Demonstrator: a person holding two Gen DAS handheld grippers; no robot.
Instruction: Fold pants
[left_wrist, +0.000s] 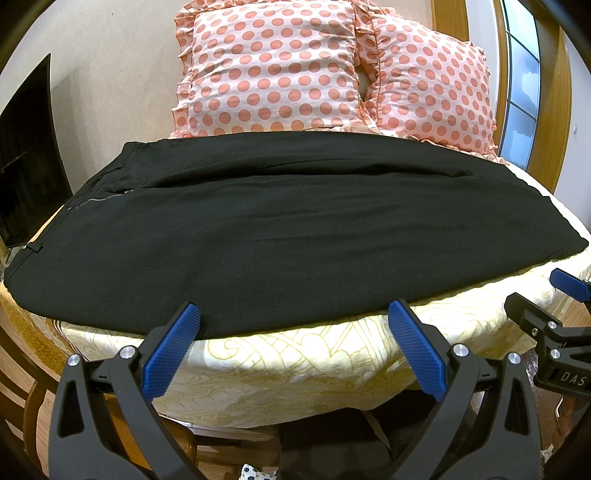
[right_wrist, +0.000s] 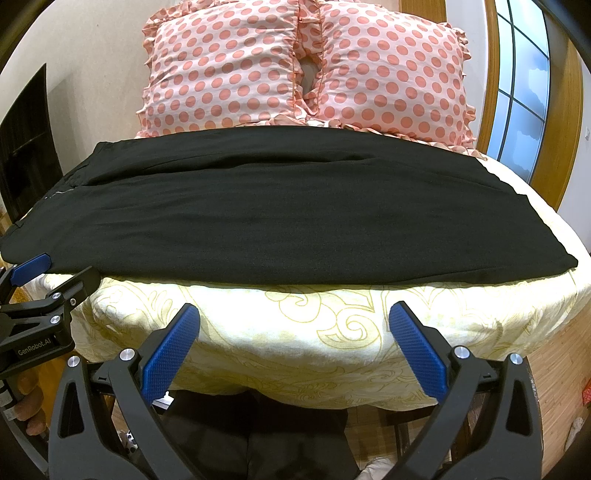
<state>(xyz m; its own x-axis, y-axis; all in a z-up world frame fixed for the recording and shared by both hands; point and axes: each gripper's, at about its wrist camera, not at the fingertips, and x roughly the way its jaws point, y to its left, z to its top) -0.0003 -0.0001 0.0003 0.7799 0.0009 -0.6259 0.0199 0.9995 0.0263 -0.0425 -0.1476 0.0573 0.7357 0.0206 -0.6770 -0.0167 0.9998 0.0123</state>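
Note:
Black pants (left_wrist: 280, 225) lie flat across the bed, folded lengthwise, waistband with a zipper at the left and leg ends at the right. They also show in the right wrist view (right_wrist: 280, 214). My left gripper (left_wrist: 293, 314) is open and empty, its fingertips at the pants' near edge. My right gripper (right_wrist: 293, 317) is open and empty, over the bed's front edge, a little short of the pants. The right gripper shows at the right of the left wrist view (left_wrist: 546, 295); the left gripper shows at the left of the right wrist view (right_wrist: 55, 269).
The bed has a cream sheet with a yellow pattern (right_wrist: 332, 332). Two pink polka-dot pillows (left_wrist: 273, 70) (left_wrist: 432, 88) stand behind the pants. A dark screen (left_wrist: 26, 147) is at the left, a window with a wooden frame (right_wrist: 524, 92) at the right. Wooden floor lies below.

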